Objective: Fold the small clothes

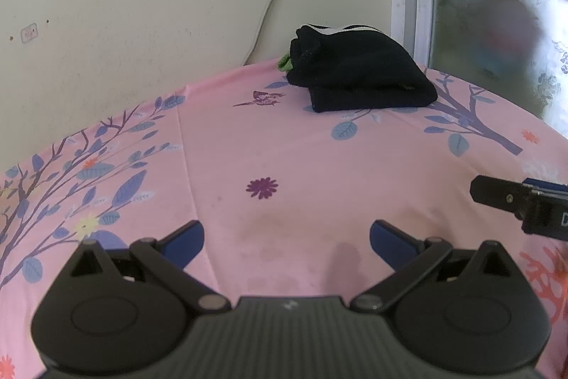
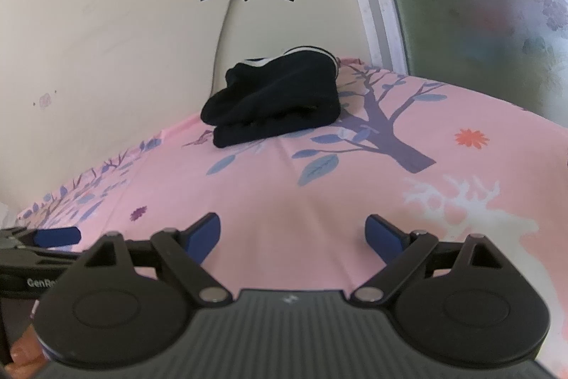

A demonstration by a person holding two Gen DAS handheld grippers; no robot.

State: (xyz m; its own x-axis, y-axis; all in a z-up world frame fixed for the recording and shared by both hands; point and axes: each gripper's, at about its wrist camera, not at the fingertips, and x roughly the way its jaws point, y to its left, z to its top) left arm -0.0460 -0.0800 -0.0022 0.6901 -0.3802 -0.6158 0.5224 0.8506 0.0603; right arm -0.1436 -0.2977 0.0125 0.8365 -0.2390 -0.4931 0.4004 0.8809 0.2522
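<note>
Both grippers hang empty over the pink floral sheet (image 1: 301,166), and that makes sense: the left gripper (image 1: 287,242) has its blue pads spread wide on nothing, the right gripper (image 2: 293,237) likewise released, jaws standing wide with only bare cloth between. The folded black garment (image 2: 273,98) sits well apart at twelve o'clock, parked by the wall (image 1: 124,6), probably to keep the near working patch free. Judging by this, one piece looks done.
</note>
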